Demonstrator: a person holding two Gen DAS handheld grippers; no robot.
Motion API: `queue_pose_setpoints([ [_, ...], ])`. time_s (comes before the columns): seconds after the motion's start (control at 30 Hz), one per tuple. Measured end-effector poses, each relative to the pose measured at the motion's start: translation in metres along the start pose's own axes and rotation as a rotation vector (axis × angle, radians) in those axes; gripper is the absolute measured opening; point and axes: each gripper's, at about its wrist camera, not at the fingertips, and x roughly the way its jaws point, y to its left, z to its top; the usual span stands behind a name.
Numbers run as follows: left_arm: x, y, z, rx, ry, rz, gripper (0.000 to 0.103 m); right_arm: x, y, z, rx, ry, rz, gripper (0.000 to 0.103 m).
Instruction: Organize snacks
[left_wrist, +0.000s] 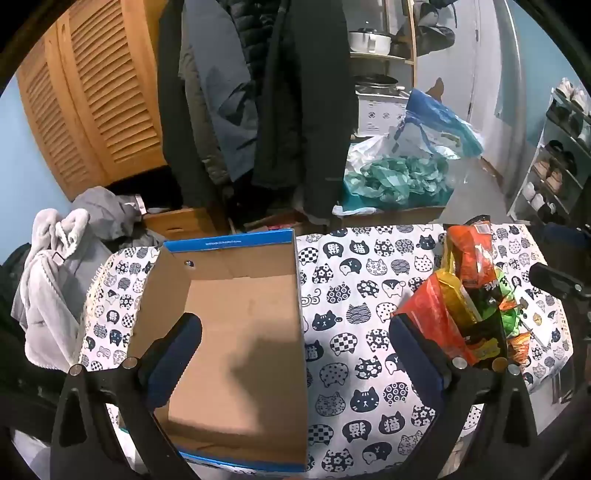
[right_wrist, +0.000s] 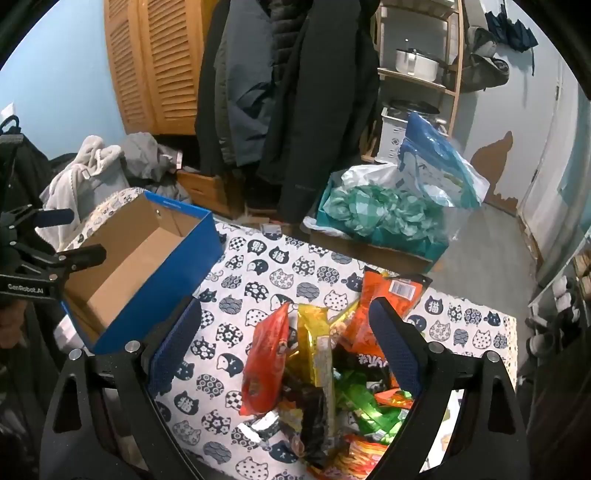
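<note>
On bench (right_wrist: 295, 266), at 6 o'clock: snack packets (right_wrist: 317, 373), light, crinkly, slippery; best pinched at sealed edge. At 9 o'clock: empty box (right_wrist: 147, 254). Right claw (right_wrist: 286, 347) spread above pile; left claw (left_wrist: 295, 343) spread, empty.

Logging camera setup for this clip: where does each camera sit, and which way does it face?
Left wrist: on the left gripper, looking down into the empty box; its open fingers show.
Right wrist: on the right gripper, above the snack pile; its open fingers show, and the left gripper appears at the frame's left edge.
Shared: box, snacks, cat-print tablecloth.
</note>
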Motion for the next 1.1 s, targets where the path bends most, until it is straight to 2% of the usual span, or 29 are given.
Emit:
queue_pose_setpoints([
  [0.27, -0.001, -0.017, 0.001, 0.022, -0.014, 0.026, 0.102, -0.001, -0.002, -0.002, 0.001, 0.001, 0.001, 0.091],
  [0.33, -0.002, 0.006, -0.001, -0.024, -0.014, -0.017, 0.102, -0.001, -0.003, -0.002, 0.002, 0.003, 0.001, 0.091],
  [1.1, -0.003, 0.008, -0.003, -0.033, -0.020, -0.035, 0.102, 0.003, 0.001, -0.002, 0.000, 0.012, -0.008, 0.091],
])
